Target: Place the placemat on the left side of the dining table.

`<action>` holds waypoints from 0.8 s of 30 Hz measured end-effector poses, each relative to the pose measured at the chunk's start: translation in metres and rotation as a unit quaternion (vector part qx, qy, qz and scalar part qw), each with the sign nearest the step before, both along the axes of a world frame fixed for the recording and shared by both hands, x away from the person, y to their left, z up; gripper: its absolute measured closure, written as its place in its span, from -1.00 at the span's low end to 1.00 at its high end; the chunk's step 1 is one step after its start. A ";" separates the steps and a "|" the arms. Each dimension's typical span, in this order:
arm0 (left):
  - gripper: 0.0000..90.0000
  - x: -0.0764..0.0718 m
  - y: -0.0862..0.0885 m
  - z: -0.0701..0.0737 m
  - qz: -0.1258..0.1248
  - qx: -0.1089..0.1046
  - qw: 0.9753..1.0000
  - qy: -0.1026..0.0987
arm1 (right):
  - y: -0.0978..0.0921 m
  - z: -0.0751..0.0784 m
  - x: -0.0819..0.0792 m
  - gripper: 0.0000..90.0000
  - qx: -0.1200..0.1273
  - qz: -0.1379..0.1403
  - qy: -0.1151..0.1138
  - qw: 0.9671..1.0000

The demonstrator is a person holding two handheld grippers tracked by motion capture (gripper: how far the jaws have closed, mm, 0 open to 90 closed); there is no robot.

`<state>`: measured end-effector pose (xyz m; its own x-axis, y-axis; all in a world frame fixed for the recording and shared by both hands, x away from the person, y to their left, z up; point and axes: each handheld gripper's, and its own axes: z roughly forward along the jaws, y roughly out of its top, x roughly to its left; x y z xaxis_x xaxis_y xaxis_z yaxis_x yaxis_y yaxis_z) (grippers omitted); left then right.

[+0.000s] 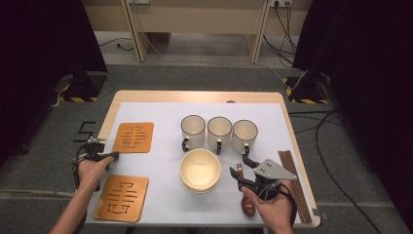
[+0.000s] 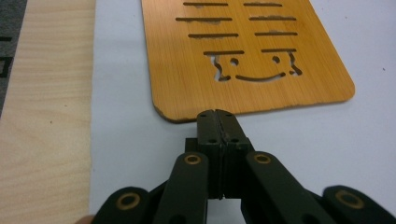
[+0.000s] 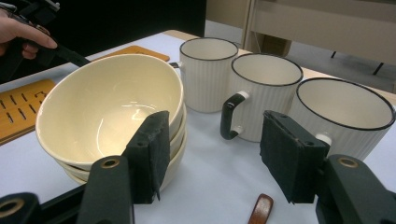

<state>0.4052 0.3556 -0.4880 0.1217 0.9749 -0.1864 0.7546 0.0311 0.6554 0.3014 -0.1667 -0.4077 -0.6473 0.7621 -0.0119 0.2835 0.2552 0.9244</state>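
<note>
Two bamboo mats lie at the table's left, one farther (image 1: pixel 133 137) and one nearer (image 1: pixel 121 197). My left gripper (image 1: pixel 113 155) is shut with nothing held; in the left gripper view its tips (image 2: pixel 218 115) meet the near edge of the farther mat (image 2: pixel 243 56). A stack of cream bowls (image 1: pixel 200 169) sits mid-table in front of three white mugs (image 1: pixel 219 131). To the right of the bowls, my right gripper (image 1: pixel 238 165) is open. In its own view the right gripper (image 3: pixel 219 156) has the bowls (image 3: pixel 107 102) at its left jaw and the mugs (image 3: pixel 266 88) beyond.
A brown wooden spoon (image 1: pixel 247 205) lies under my right hand, its handle (image 3: pixel 260 210) between the jaws. Dark chopsticks (image 1: pixel 292 185) run along the right edge of the white sheet (image 1: pixel 160 112). The wooden table rim (image 1: pixel 195 96) borders the sheet.
</note>
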 end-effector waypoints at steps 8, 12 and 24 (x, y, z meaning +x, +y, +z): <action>0.98 0.015 0.000 0.002 0.001 0.021 1.000 0.009 | -0.003 -0.001 0.000 -0.04 -0.002 -0.002 0.001 1.000; 0.97 0.014 -0.001 0.002 0.002 0.025 1.000 0.003 | -0.005 -0.001 0.001 -0.06 -0.002 -0.004 0.002 1.000; 0.04 -0.010 -0.013 0.022 0.013 -0.010 0.994 -0.104 | -0.020 -0.004 0.007 -0.19 -0.001 -0.044 -0.012 0.999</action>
